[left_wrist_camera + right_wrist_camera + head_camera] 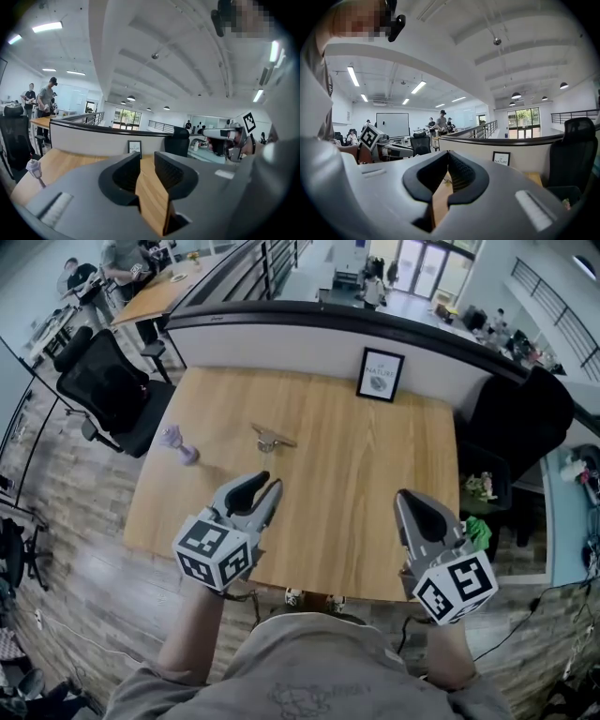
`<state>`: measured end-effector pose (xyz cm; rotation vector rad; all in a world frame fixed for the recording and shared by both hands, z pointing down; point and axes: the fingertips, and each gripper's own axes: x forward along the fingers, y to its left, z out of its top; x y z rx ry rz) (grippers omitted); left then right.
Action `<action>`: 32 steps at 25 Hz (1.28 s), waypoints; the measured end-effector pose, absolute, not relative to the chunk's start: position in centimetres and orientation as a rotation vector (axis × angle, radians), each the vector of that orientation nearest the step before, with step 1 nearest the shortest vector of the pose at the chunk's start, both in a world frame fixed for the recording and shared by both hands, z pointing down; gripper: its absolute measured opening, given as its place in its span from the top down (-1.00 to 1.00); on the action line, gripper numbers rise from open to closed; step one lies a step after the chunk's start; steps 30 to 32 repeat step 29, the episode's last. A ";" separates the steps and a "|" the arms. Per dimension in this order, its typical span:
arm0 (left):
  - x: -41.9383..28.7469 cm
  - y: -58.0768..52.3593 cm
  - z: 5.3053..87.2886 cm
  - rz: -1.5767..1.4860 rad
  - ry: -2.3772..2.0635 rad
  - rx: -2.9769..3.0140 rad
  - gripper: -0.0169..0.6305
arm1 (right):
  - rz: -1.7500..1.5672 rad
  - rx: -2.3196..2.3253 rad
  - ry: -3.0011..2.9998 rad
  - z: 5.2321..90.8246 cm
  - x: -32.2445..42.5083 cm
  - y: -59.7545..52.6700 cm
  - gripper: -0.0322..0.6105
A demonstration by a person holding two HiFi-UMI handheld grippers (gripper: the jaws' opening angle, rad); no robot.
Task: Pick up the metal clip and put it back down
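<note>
The left gripper [269,481] is hovering over the near part of the table [361,460], its jaws standing narrowly apart with only bare wood showing between them. The right gripper [404,494] is hanging off to its right, clenched tip to tip and empty. The metal clip [273,437] is lying on the table just ahead of the left claw's tips (neither claw is touching it). For a clean pick, that claw is probably needing wider jaws, squared across the clip's narrow body before closing. A small purple object [178,445] is sitting ahead and to the claw's left, and a framed sign [380,375] is standing far ahead to its right. The table's near edge is running beneath both claws' rear ends, and open wood is surrounding the clip.
</note>
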<state>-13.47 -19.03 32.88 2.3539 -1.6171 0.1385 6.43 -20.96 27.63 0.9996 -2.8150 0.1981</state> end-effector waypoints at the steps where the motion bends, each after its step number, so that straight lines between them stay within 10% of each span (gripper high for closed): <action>1: -13.0 -18.7 33.1 0.143 -1.612 2.359 0.66 | 0.204 0.990 -2.812 27.8 6.5 -20.5 0.86; 32: -11.1 -16.4 30.0 0.169 -1.753 2.440 0.94 | 0.188 1.003 -2.828 28.2 7.2 -18.2 0.87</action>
